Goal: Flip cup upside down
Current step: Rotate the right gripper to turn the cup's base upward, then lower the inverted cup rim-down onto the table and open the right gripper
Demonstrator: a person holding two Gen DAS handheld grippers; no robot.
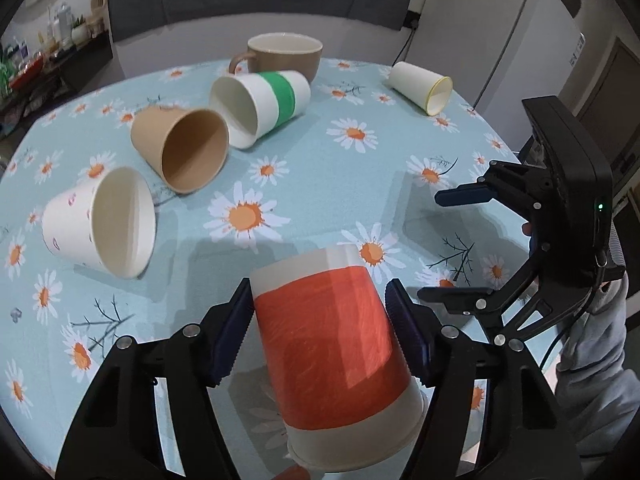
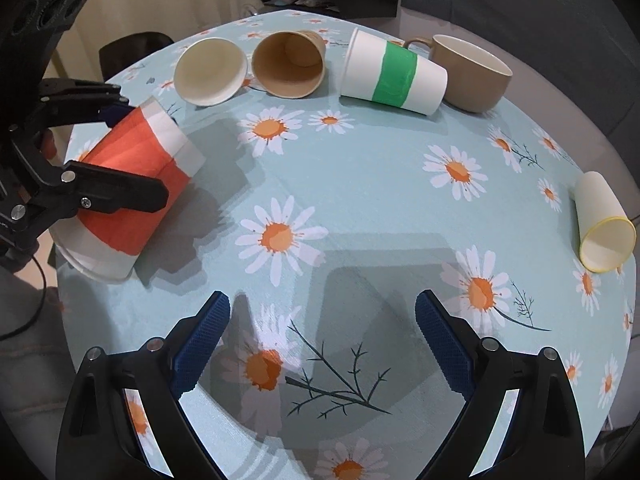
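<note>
The flip looked mid-way: the left gripper (image 1: 320,332) held the orange-banded paper cup (image 1: 332,356) by its sides, tilted with its base toward the table's middle and its rim low at the near edge of the daisy tablecloth (image 2: 360,184); whether the rim touched the cloth could not be told; the next move, by my judgement, called for rotating further until the rim sat flat, then releasing; its jaws were closed onto the cup wall; the right gripper (image 2: 320,340) hovered with jaws wide, holding nothing.
</note>
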